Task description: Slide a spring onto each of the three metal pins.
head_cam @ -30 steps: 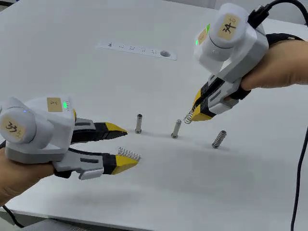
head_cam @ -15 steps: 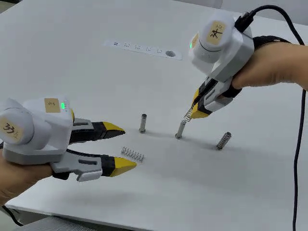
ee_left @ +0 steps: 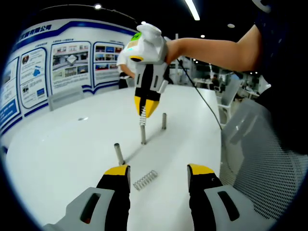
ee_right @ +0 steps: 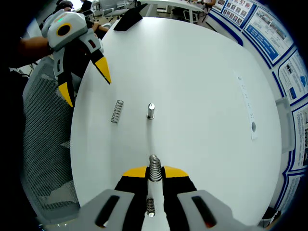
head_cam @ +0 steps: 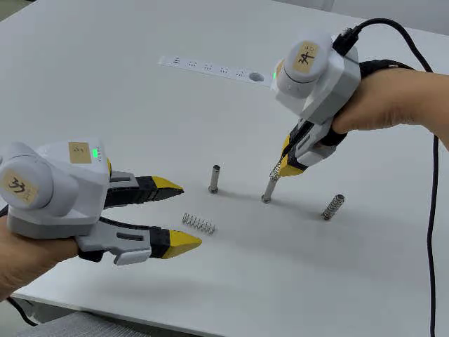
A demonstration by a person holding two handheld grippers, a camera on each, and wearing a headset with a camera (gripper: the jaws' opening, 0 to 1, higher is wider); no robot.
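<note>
Right gripper [head_cam: 287, 168] clamping spring [head_cam: 276, 171] — its end at middle pin [head_cam: 268, 190] top

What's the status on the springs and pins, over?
Right gripper shut on held spring, over middle pin. Left gripper open, loose spring ahead. Nothing blocking.

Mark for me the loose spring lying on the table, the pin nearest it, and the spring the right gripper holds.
loose spring [head_cam: 198, 224]: head view, middle of its coils.
nearest pin [head_cam: 214, 178]: head view, mid-shaft.
held spring [ee_right: 154, 168]: right gripper view, coils between the jaws.
</note>
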